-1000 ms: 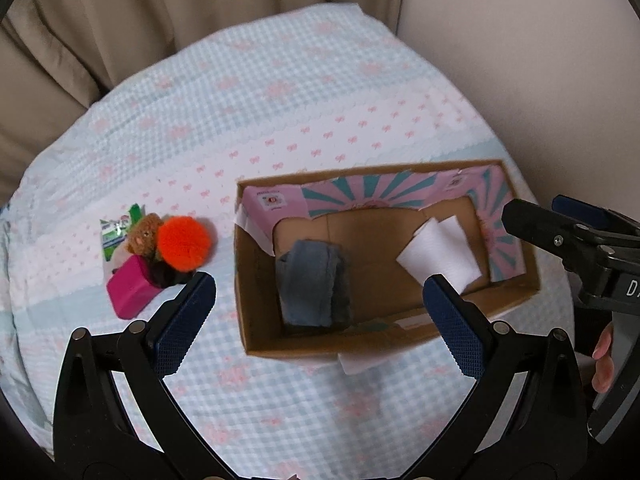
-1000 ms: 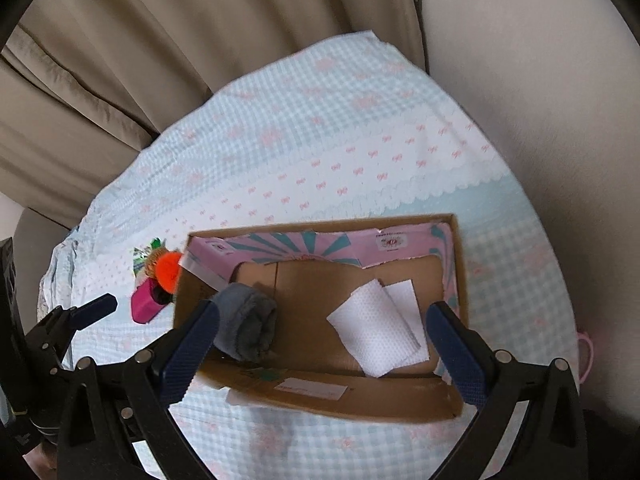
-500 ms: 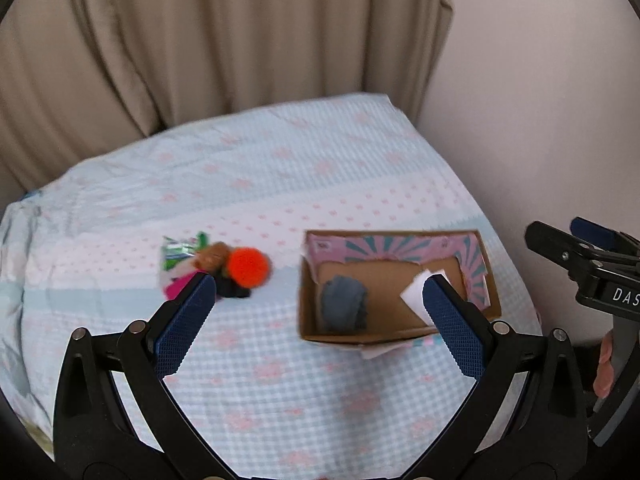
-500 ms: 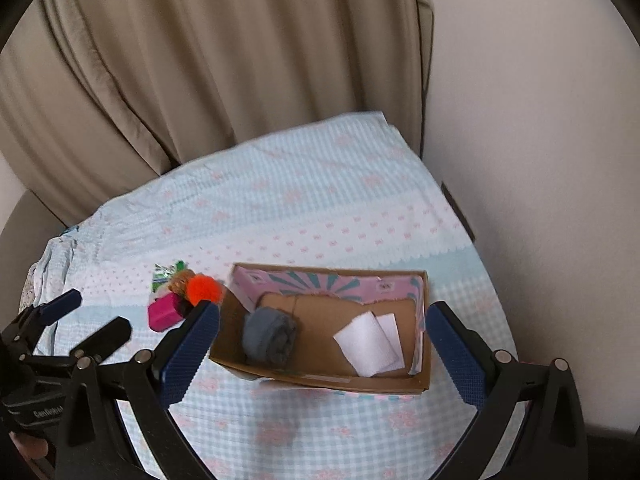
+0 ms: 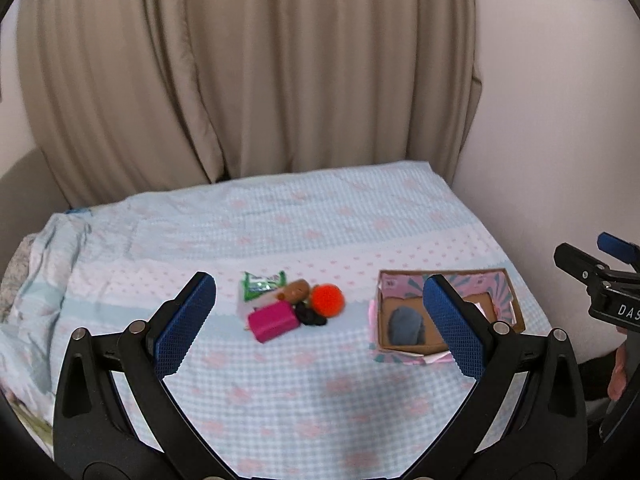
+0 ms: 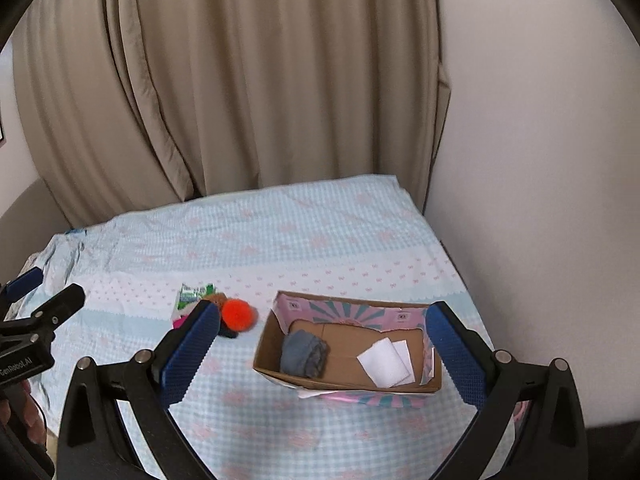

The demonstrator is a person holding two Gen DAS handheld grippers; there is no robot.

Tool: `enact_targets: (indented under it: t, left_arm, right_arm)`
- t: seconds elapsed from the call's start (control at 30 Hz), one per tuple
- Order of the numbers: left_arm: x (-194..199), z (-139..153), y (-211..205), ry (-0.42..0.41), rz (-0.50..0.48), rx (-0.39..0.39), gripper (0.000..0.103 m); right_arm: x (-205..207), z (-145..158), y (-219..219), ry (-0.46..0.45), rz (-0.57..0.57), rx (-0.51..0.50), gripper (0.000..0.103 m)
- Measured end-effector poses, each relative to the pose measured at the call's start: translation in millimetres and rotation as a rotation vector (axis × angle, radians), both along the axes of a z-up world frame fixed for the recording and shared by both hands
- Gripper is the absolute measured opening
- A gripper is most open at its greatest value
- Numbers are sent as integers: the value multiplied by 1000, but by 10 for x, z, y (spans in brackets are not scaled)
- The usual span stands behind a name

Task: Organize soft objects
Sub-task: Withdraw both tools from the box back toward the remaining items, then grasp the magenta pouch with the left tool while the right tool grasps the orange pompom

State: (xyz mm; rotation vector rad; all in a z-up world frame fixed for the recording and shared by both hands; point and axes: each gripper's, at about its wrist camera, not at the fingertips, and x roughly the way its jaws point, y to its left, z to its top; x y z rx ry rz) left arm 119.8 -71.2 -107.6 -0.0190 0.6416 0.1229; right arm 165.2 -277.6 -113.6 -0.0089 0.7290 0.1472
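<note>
Nearest the lenses, both tools are empty and spread wide: the left gripper (image 5: 320, 316) has its blue pads far apart with nothing between them, and the right gripper (image 6: 322, 344) stands released in the same way. Both hang above the near edge of the bed (image 5: 304, 408), clear of everything.

Farther out, in the left view, the pile of loose soft things lies at about 12 o'clock of the left gripper: a pink pouch (image 5: 273, 321) closest, a small black item (image 5: 311, 316) touching it, then the orange pompom (image 5: 327, 300), a brown plush toy (image 5: 295, 290), and a green packet (image 5: 262, 282) at the back. The cardboard box (image 6: 280, 374) sits at 3 o'clock of the pile, apart from it; a rolled grey cloth (image 6: 303, 352) and white tissue sheets (image 6: 386, 362) already lie inside.

Judging by this, the step in hand is a fresh pick from the pile. It would go best with the left gripper descending over the pink pouch, the nearest item, pads straddling its short sides, closing gently so neighbours are not dragged. The pompom may roll if nudged.

Beyond hang beige curtains (image 5: 248, 72).
</note>
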Motion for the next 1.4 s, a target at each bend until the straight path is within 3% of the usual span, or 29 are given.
enact_targets:
  t: [0.33,0.67,0.83,1.0,1.4]
  left_arm:
    - [-376,191,725,-51,-99,-15,103]
    - [-131,-111,1527,-4,-251,8,103]
    - [236,-539,1786,36,-335,31,103]
    - [681,-1193,1914,85,-396,42,103]
    - [1537,-2787,1746,252,-510,42,96]
  right_arm:
    - [-449,228,641,-92,-113,16,103]
    - [-286,2,1384,-44,-186,92,103]
    - [-16,-360,1732,-2,-215,112,103]
    - [342,-907,2010,40,-209,129,103]
    - [1207,-2266,2325,157,-176,77,102]
